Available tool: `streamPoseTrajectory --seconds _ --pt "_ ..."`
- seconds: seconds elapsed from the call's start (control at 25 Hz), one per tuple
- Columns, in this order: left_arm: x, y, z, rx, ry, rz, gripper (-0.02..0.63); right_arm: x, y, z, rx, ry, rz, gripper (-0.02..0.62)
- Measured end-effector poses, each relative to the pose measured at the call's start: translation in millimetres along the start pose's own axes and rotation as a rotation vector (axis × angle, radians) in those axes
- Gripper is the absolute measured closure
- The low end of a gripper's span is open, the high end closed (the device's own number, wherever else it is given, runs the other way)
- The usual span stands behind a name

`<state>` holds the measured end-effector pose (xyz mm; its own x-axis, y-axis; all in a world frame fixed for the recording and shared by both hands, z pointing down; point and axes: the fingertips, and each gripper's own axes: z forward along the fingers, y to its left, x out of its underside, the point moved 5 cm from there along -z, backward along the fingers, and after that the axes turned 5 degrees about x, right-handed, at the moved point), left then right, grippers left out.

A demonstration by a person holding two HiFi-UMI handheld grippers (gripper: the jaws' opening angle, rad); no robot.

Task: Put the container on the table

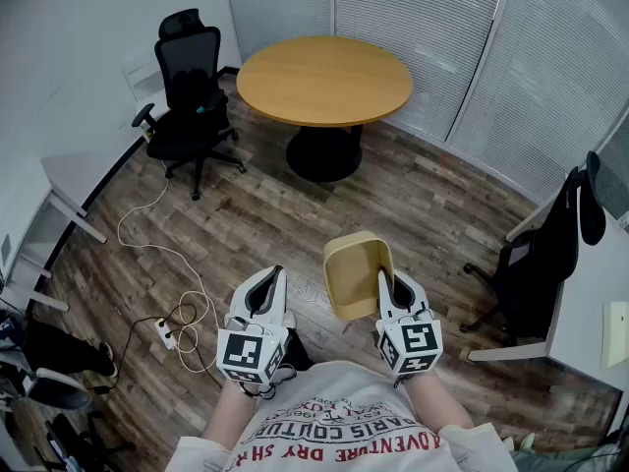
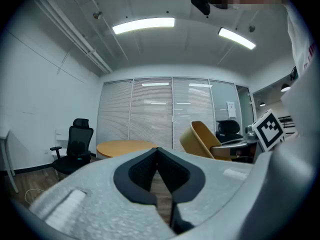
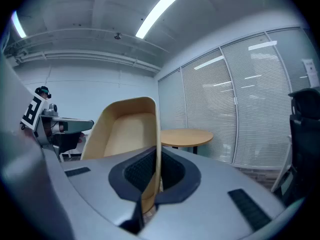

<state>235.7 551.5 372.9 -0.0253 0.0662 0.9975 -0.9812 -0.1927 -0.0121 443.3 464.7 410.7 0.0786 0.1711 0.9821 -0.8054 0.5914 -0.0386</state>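
Note:
A tan plastic container [image 1: 356, 271] hangs in the air in front of me, tipped on its side with its opening toward the left. My right gripper [image 1: 384, 285] is shut on the container's right wall, and in the right gripper view that thin wall [image 3: 156, 134] runs straight between the dark pads. My left gripper [image 1: 273, 279] is held beside it, apart from the container, shut and empty. From the left gripper view the container [image 2: 201, 138] shows to the right. The round wooden table [image 1: 324, 79] stands further ahead across the floor, its top bare.
A black office chair [image 1: 192, 87] stands left of the table. A white cable with a power strip [image 1: 165, 334] lies on the wood floor at my left. Another black chair [image 1: 550, 254] and a white desk [image 1: 600, 313] are at the right, a grey desk [image 1: 79, 180] at the left.

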Motion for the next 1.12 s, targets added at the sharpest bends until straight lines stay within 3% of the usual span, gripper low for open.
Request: streamPoseTrajectory --seconds 0.72,1.12 --pt "13 10 21 0.019 0.043 -0.030 0.609 13 -9 18 0.034 0.053 0.035 0.584" --pt "20 77 62 0.040 0.061 -0.067 0.609 9 8 88 0.053 0.105 0.036 0.584"
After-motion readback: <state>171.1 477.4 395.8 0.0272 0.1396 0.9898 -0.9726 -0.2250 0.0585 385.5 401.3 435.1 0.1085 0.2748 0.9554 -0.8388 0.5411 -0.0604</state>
